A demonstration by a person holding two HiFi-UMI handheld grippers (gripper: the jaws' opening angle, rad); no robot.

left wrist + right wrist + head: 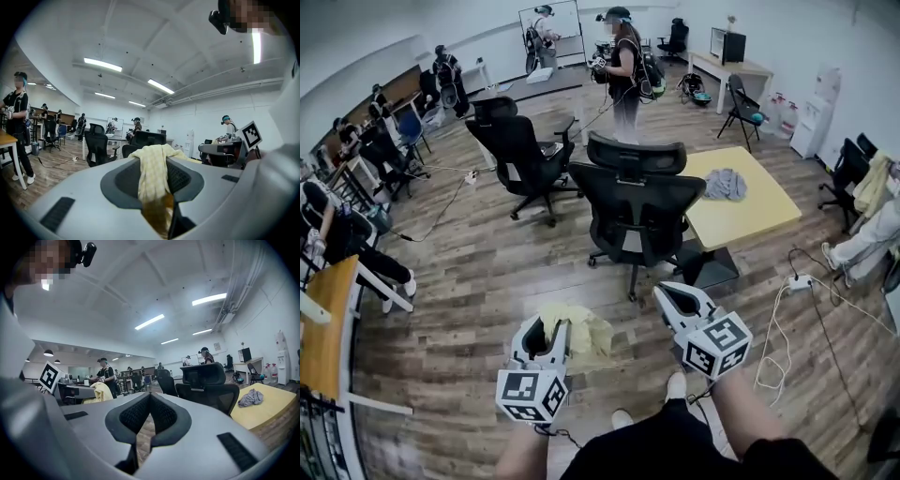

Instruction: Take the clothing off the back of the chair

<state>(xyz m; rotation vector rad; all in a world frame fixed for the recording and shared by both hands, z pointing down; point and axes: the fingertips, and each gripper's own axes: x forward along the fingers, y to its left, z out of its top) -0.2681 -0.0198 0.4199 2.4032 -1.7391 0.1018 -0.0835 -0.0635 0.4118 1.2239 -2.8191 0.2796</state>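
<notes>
My left gripper (547,328) is shut on a pale yellow piece of clothing (581,330), which hangs off its tips low over the wood floor. In the left gripper view the yellow clothing (152,176) drapes over and between the pads. My right gripper (671,299) is beside it on the right, shut with nothing in it; its pads (140,414) meet at the tip. A black mesh office chair (636,202) stands just ahead of both grippers with a bare backrest; the same chair (209,389) shows in the right gripper view.
A yellow table (750,217) stands right of the chair with a grey garment (725,184) on it. A second black chair (521,150) is further left. A power strip and cables (798,281) lie on the floor at right. A person (623,70) stands beyond.
</notes>
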